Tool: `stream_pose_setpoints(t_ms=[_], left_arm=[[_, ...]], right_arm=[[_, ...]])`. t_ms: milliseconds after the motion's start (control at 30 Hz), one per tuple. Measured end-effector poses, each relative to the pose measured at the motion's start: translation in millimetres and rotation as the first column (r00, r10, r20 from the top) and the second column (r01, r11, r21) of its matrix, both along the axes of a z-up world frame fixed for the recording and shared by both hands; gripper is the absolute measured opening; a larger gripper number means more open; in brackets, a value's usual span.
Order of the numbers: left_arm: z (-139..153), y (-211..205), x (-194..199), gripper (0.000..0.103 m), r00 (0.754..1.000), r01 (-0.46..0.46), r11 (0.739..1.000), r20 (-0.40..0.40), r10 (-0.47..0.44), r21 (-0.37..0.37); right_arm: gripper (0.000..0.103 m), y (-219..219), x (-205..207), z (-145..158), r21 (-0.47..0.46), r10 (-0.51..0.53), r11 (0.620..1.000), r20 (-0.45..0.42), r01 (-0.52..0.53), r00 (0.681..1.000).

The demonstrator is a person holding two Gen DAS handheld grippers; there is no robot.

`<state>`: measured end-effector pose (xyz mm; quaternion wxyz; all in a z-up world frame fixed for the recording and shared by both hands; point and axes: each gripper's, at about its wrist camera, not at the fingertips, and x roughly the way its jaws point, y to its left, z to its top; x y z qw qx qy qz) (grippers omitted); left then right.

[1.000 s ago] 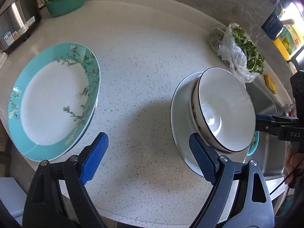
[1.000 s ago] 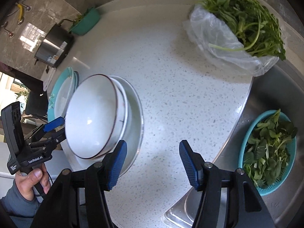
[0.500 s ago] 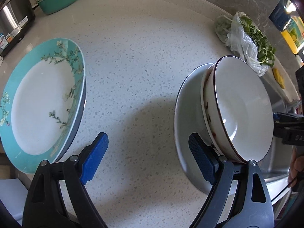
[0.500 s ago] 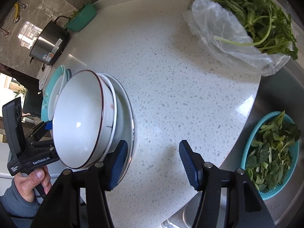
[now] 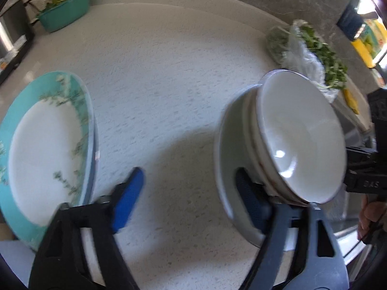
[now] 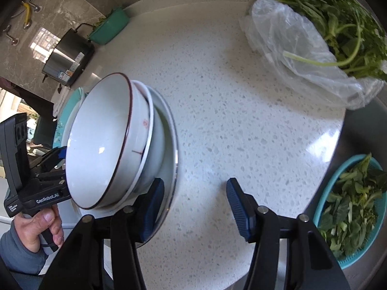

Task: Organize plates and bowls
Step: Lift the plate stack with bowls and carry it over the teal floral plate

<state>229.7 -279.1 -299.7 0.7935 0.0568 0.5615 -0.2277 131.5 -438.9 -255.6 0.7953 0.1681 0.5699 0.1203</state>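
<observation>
A stack of white bowls (image 5: 300, 142) with a dark red rim sits on a white plate (image 5: 229, 149); it also shows in the right wrist view (image 6: 101, 142) on the plate (image 6: 169, 145). A teal-rimmed floral plate (image 5: 46, 149) lies at the left. My left gripper (image 5: 187, 200) is open, its right finger over the white plate's rim beside the bowls. My right gripper (image 6: 196, 207) is open, its left finger at the plate's other edge. Neither is closed on anything.
A bag of greens (image 6: 314, 36) lies at the back right of the white speckled counter (image 6: 229, 111). A teal colander of leaves (image 6: 350, 207) sits in the sink. A teal basin (image 5: 64, 15) and a steel pot (image 6: 66, 55) stand at the far edge.
Both grippers have moved closer to the bowl stack from opposite sides; each inner finger now reaches the white plate's rim. The left view is blurred by motion.
</observation>
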Motion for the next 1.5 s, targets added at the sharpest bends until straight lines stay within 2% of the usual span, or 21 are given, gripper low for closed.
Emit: stream_pose_setpoints(t_ms=[33, 100, 133, 167, 233, 1033, 1300, 1500], left_arm=[[-0.4, -3.6, 1.5, 0.044, 1.0, 0.015, 1.0, -0.011, -0.016, -0.024], [-4.5, -16.1, 3.3, 0.026, 0.998, 0.047, 0.999, -0.03, -0.048, -0.026], [-6.4, -20.8, 3.0, 0.018, 0.997, 0.059, 0.998, -0.037, -0.06, -0.033], [-7.9, -25.9, 3.0, 0.013, 0.996, 0.069, 0.997, -0.046, -0.071, -0.041], [-7.9, -28.9, 4.8, 0.014, 0.997, 0.06, 0.997, -0.042, -0.062, -0.042], [-6.9, -20.7, -4.0, 0.013, 0.997, 0.063, 0.995, -0.03, -0.066, -0.075], [9.9, -15.2, -14.8, 0.013, 0.998, 0.049, 0.995, -0.036, -0.052, -0.085], [34.6, 1.7, -23.2, 0.013, 0.999, 0.03, 0.996, -0.026, -0.032, -0.089]], right_arm=[[0.046, 0.8, 2.0, -0.9, 0.026, 0.007, 1.0, -0.003, -0.007, 1.0], [0.038, 3.4, 4.1, -0.1, 0.052, 0.021, 0.998, 0.008, -0.021, 1.0], [0.03, 6.4, 5.2, 0.2, 0.064, 0.029, 0.998, 0.012, -0.029, 1.0], [0.027, 9.5, 5.9, 0.1, 0.067, 0.035, 0.997, 0.011, -0.035, 0.999], [0.026, 13.7, 7.7, 1.7, 0.034, 0.034, 0.999, 0.019, -0.035, 0.999], [0.025, 8.4, -7.4, 3.1, 0.043, -0.006, 0.999, 0.038, 0.004, 0.999], [0.025, 7.3, -14.2, 15.7, 0.051, -0.006, 0.999, 0.036, 0.004, 0.999], [0.024, 16.5, -15.1, 36.2, 0.05, 0.017, 0.999, 0.054, -0.02, 0.998]])
